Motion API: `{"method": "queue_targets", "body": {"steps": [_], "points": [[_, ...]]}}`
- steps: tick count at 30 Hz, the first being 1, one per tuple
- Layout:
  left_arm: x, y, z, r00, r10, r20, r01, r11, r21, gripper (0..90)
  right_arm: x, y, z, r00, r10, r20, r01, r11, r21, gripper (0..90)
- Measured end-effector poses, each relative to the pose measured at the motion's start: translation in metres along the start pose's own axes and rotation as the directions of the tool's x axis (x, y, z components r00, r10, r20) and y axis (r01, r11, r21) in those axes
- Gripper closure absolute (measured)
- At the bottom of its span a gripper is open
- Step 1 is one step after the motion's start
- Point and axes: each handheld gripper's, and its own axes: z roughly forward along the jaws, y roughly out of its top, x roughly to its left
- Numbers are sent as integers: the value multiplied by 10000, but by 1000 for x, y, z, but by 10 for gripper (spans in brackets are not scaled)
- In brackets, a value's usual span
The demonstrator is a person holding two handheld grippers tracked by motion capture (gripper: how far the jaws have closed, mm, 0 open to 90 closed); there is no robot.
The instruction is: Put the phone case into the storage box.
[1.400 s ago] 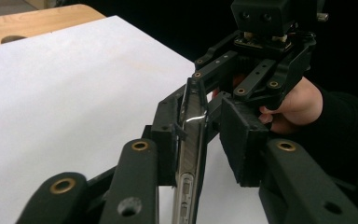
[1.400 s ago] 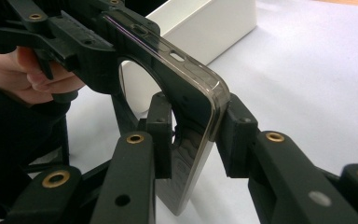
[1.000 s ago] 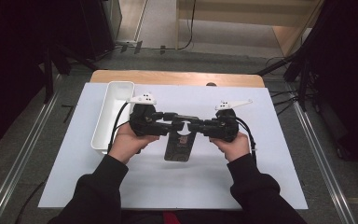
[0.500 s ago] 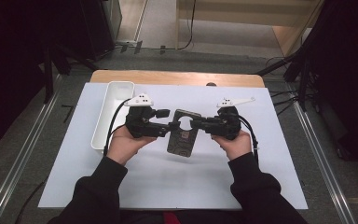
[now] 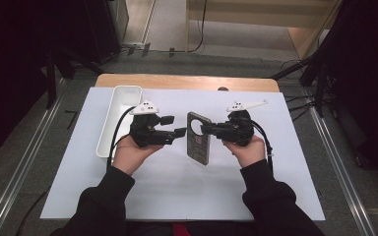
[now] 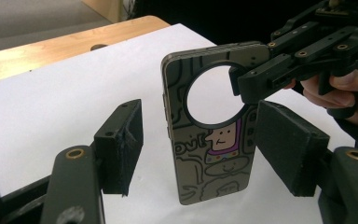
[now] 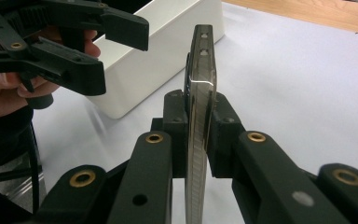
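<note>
the phone case (image 5: 199,138) is brown-grey with black cartoon outlines and a large round camera hole near its top; it stands upright on edge above the bench (image 5: 275,162), long axis toward 12 o'clock.

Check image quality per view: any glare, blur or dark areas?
High view: white table cover evenly lit, surroundings dark. Left gripper view: phone case sharp, near fingers soft. Right gripper view: bright glint on the case edge, white tray slightly soft.
</note>
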Motion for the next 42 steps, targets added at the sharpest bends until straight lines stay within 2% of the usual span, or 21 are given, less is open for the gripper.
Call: {"method": "queue_targets", "body": {"steps": [2, 6, 14, 20, 24, 32, 42], "points": [[0, -1, 1, 10000, -51, -66, 51, 10000, 17, 324, 0, 0, 0, 10000, 12, -5, -12, 10000, 6, 793], [0, -2, 3, 9985, -146, -529, 147, 9999, 31, 324, 2, 2, 1, 10000, 38, 29, -38, 10000, -25, 793], [-3, -3, 4, 9885, -319, -1481, 300, 9994, -150, 325, 11, 8, 7, 9998, 130, 178, -130, 9999, 1, 792], [0, -4, 9, 9840, -863, -1559, 844, 9963, -185, 331, 17, 10, 10, 9998, 142, 145, -141, 9999, -66, 792], [0, -3, 12, 9789, -955, -1809, 946, 9954, -135, 354, 19, 11, 11, 9998, 135, 153, -133, 9999, -87, 792], [1, -2, 19, 9744, -1230, -1881, 1249, 9922, -16, 381, 21, 10, 12, 9995, 302, 109, -300, 9994, -165, 791], [-5, -1, 28, 9713, -1074, -2121, 1128, 9935, 136, 514, 23, 7, 12, 9992, 365, 176, -361, 9990, -262, 790]]}}
